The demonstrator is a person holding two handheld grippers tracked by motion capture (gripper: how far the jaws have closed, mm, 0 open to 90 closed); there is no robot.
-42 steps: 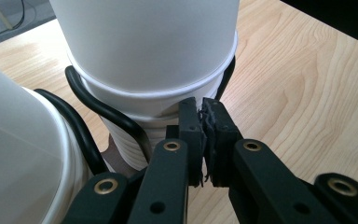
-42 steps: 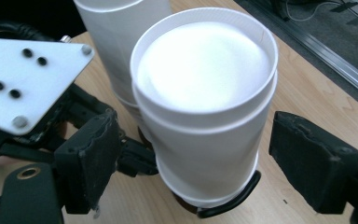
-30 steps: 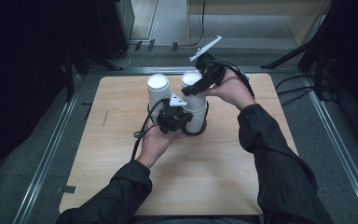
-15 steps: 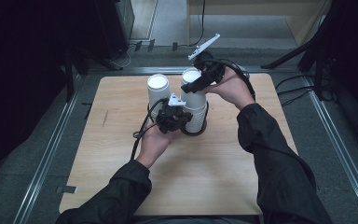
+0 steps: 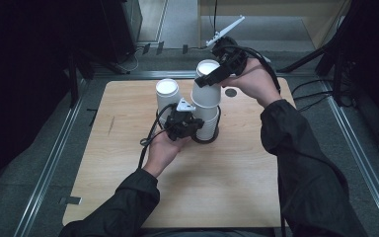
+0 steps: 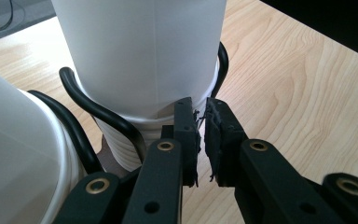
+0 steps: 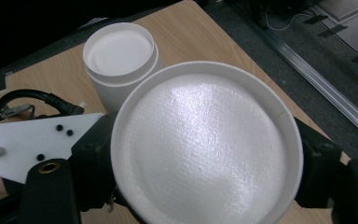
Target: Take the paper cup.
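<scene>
Since a second ago we have raised the top cup [image 5: 207, 84], clamped in our right gripper [image 5: 216, 75], off the stack [image 5: 207, 121] on the surface [image 5: 237, 173]; our left gripper [image 5: 193, 126] fingers sit nearly together at the stack's base, apparently steadying it.

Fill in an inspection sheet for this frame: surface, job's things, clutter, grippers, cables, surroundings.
Surface: light wooden table.
Job's things: nested stack of upside-down white paper cups; top cup raised above it; second stack beside.
Clutter: small dark disc on the table.
Grippers: left gripper jaws nearly closed at the stack's rim; right gripper clamps the top cup.
Cables: black cable loops around the stack's base.
Surroundings: grey floor, metal rails.
</scene>
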